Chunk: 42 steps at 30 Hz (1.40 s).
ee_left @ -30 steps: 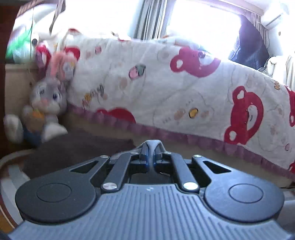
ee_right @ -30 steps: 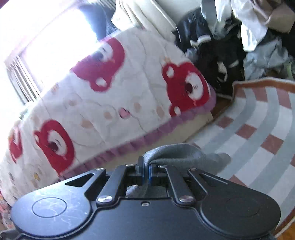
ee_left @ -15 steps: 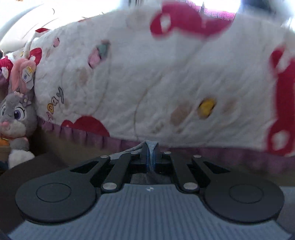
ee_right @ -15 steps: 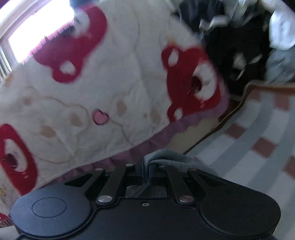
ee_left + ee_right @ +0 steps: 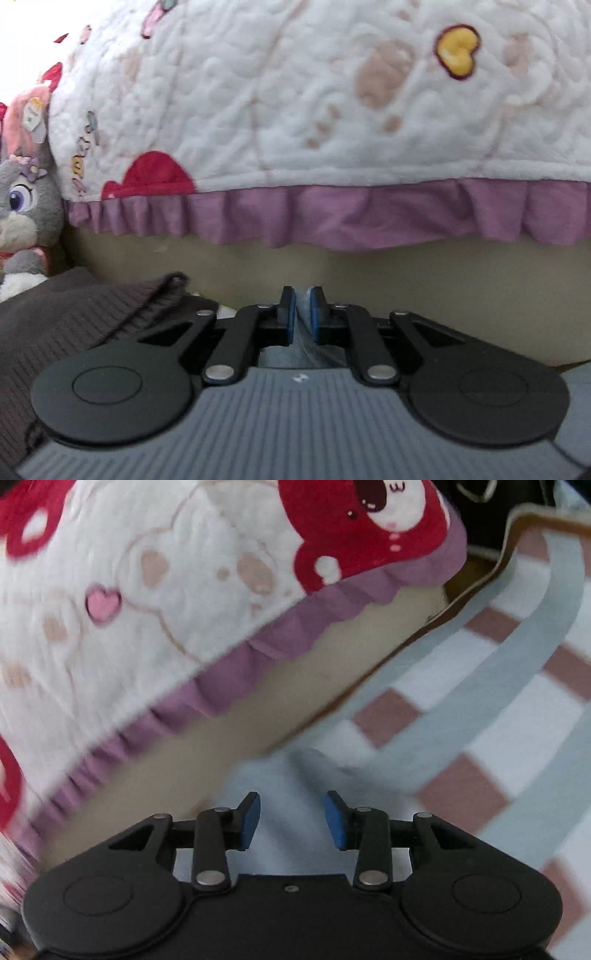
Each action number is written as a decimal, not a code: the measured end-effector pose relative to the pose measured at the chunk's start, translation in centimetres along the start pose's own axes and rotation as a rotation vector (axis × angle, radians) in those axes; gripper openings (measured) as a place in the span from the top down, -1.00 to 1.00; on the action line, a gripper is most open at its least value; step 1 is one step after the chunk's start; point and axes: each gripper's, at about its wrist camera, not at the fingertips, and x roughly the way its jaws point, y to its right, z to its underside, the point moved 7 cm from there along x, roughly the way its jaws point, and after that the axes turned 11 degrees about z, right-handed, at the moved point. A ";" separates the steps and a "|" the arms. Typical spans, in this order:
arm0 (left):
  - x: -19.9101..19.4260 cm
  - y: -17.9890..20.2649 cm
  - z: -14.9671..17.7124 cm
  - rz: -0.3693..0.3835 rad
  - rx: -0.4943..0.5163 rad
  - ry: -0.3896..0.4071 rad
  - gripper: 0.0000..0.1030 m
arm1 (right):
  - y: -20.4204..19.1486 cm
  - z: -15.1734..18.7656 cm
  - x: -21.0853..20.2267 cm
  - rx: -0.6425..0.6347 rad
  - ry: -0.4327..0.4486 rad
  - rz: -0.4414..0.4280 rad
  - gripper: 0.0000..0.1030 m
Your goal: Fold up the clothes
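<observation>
The left gripper [image 5: 303,314] pinches a fold of the pale grey garment [image 5: 295,794], which lies on the striped rug [image 5: 498,709] beside the bed; the right gripper [image 5: 292,819] gapes empty above it. Held one-sided, the cloth may skew or slump, and could drag against the brown knit [image 5: 74,325].

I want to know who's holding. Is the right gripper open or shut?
Open. The right gripper has its blue pads spread apart, with pale cloth lying loose between them.
</observation>
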 end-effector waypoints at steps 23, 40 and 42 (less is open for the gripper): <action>-18.4 -2.3 15.1 0.433 -0.120 -0.510 0.18 | 4.9 15.3 -9.2 0.015 -0.226 0.119 0.09; -29.3 -5.3 23.1 0.501 -0.380 -0.771 -0.31 | 8.1 21.9 -7.5 0.194 -0.295 -0.170 -0.16; -29.2 -4.7 24.3 0.505 -0.437 -0.798 -0.36 | 7.3 21.2 -6.2 0.180 -0.229 -0.174 -0.26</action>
